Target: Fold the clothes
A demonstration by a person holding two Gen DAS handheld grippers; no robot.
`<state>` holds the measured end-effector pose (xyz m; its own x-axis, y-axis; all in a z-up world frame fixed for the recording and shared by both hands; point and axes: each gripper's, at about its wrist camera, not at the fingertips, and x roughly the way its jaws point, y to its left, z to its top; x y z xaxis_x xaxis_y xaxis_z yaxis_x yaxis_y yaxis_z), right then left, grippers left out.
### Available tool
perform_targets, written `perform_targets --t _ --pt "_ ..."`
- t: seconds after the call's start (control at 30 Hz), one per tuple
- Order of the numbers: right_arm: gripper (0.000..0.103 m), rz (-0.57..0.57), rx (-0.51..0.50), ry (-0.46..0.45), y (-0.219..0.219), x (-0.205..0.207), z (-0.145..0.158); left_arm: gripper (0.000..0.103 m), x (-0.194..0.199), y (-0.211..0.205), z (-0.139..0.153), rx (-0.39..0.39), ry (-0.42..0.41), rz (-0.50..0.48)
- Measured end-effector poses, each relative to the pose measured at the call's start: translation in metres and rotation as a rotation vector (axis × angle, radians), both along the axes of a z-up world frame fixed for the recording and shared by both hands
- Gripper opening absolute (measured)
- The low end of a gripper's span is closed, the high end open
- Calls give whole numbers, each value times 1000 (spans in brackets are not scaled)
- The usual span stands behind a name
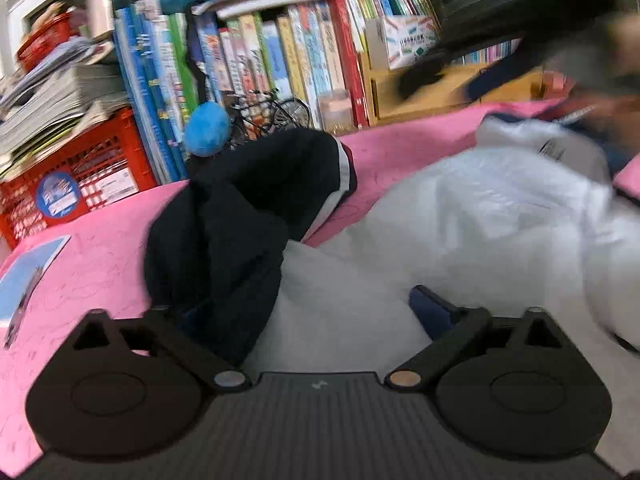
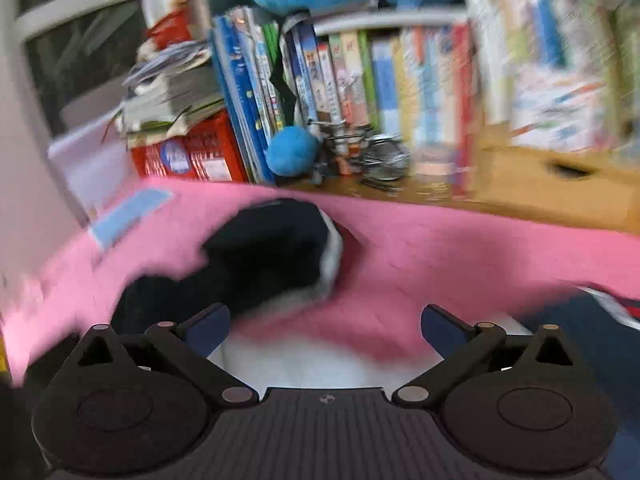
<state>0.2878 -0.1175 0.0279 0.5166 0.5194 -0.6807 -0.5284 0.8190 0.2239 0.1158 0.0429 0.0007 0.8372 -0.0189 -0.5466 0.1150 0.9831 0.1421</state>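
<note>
White cloth [image 1: 460, 220] lay crumpled on the pink cover [image 1: 100, 264] of the desk, spreading from the left tool [image 1: 316, 312] up toward 1 and 2 o'clock, its long axis running roughly from 7 to 2 o'clock in the left wrist view. A dark garment [image 1: 240, 208] with a white and red stripe lay bunched just beside it at 11 o'clock, its near end touching or overlapping the white cloth's edge. The left tool stood spread wide over both, one blue pad showing at its right finger [image 1: 434, 312] while the other finger was lost behind the dark garment; it pinched nothing that I could see. The right tool [image 2: 324, 328] was also spread, empty, with the dark garment [image 2: 272, 256] at 11 o'clock ahead of it and a strip of white [image 2: 304, 364] directly beneath. By my judgement the left tool was the nearer to the white cloth's lower edge. Neither garment lay folded. Heavy blur smeared the right wrist view, so hems and sleeves could not be made out, and in the left wrist view the cloth's far right end ran under a dark blurred shape [image 1: 520, 12], likely the right tool, cut off at the corner. Books [image 1: 260, 60] stood behind.
</note>
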Motion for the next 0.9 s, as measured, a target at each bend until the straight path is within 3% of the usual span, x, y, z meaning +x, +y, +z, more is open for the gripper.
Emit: perform_targets --t 0.07,0.1,0.13,0.17,0.27,0.37,0.43,0.47,0.5,0.53,0.6,0.73,0.77,0.83,0.87,0.9 --pt "103 -30 -25 60 37 39 -23 99 -9 12 7 -33 -13 3" --pt "71 -35 -22 112 55 56 -38 101 -13 18 11 -49 -20 5" --pt "31 -47 -9 171 69 66 -50 101 -18 24 15 -66 -27 7" --pt "8 -65 6 210 83 72 -56 102 -22 30 18 -82 -34 8" --pt "7 90 118 83 135 52 -18 103 -36 48 30 -132 -54 13" --pt "13 383 247 -47 167 6 36 103 -49 66 41 -181 -74 18" --pt "47 489 230 -152 168 -24 60 103 -58 77 48 -214 -88 22" --pt "87 473 183 -212 161 -31 65 103 -62 83 52 -231 -94 23" --pt "103 440 126 -277 151 -36 68 103 -65 87 53 -243 -95 26" --pt "103 405 63 -337 135 -38 67 103 -65 86 49 -249 -85 31" --pt "103 306 -82 -343 99 -25 55 103 -61 86 44 -262 -65 36" --pt "103 89 -296 19 10 21 -2 103 -56 83 39 -299 -37 27" --pt "103 49 -323 104 -10 26 -17 103 -56 82 40 -306 -41 20" --pt "102 29 -299 185 -40 18 -41 103 -50 79 49 -291 -64 11" --pt "88 32 -277 186 -47 8 -45 103 -45 78 55 -276 -80 10" --pt "68 41 -253 168 -51 -5 -45 103 -39 75 63 -256 -101 14"
